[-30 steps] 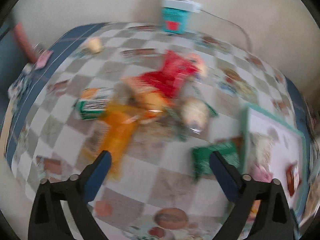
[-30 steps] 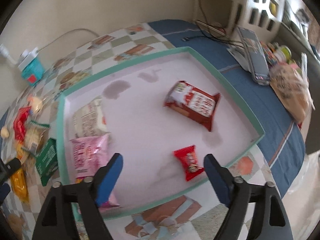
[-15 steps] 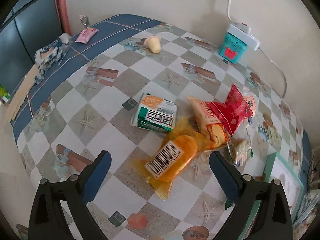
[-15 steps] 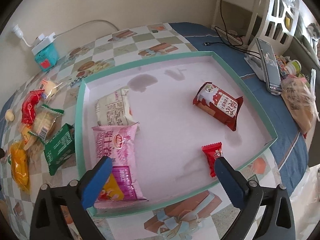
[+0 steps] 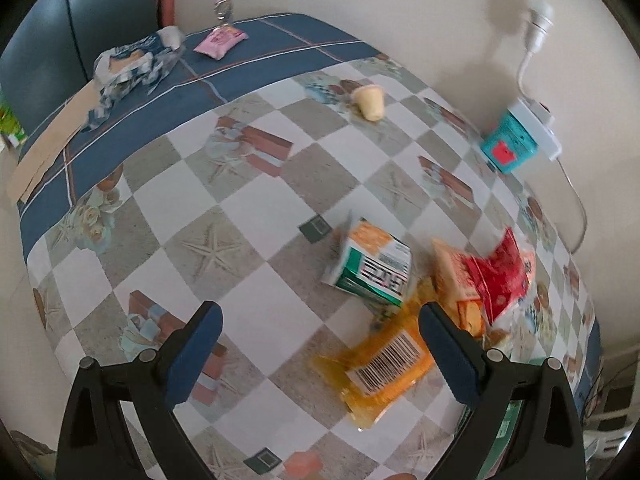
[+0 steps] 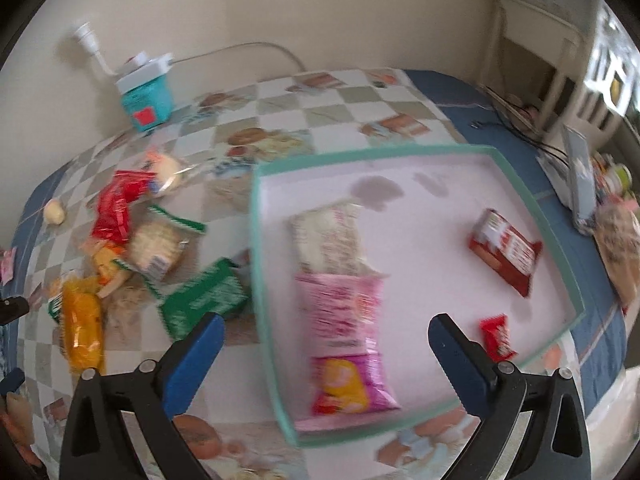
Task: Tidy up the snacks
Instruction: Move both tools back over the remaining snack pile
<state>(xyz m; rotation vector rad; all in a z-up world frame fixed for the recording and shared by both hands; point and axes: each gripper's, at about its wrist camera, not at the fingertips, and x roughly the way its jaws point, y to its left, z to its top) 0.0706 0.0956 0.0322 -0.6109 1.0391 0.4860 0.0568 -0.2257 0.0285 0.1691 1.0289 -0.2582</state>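
Note:
A pile of snacks lies on the checked tablecloth: an orange packet (image 5: 380, 364) with a barcode, a green-and-white pack (image 5: 372, 268) and a red packet (image 5: 500, 272). My left gripper (image 5: 320, 356) hangs open above the cloth, just left of the orange packet, with nothing between its fingers. In the right wrist view a teal-rimmed tray (image 6: 256, 240) holds a pink packet (image 6: 344, 332), a cream packet (image 6: 328, 240), a dark red packet (image 6: 506, 252) and a small red sweet (image 6: 496, 338). My right gripper (image 6: 324, 360) stands wide open above the pink packet. A green packet (image 6: 204, 298) lies just outside the tray's left rim.
A teal box (image 5: 508, 144) with a white power strip stands by the wall. A cream cup (image 5: 370, 100) lies on its side at the back. A crumpled wrapper (image 5: 132, 64) and pink packet (image 5: 218, 42) sit on the blue border. A phone (image 6: 580, 176) lies right of the tray.
Both views have swung. The left gripper moved left, so the snack pile now sits to its right. The right gripper shifted left, bringing the snack pile into view, and its jaws spread wider.

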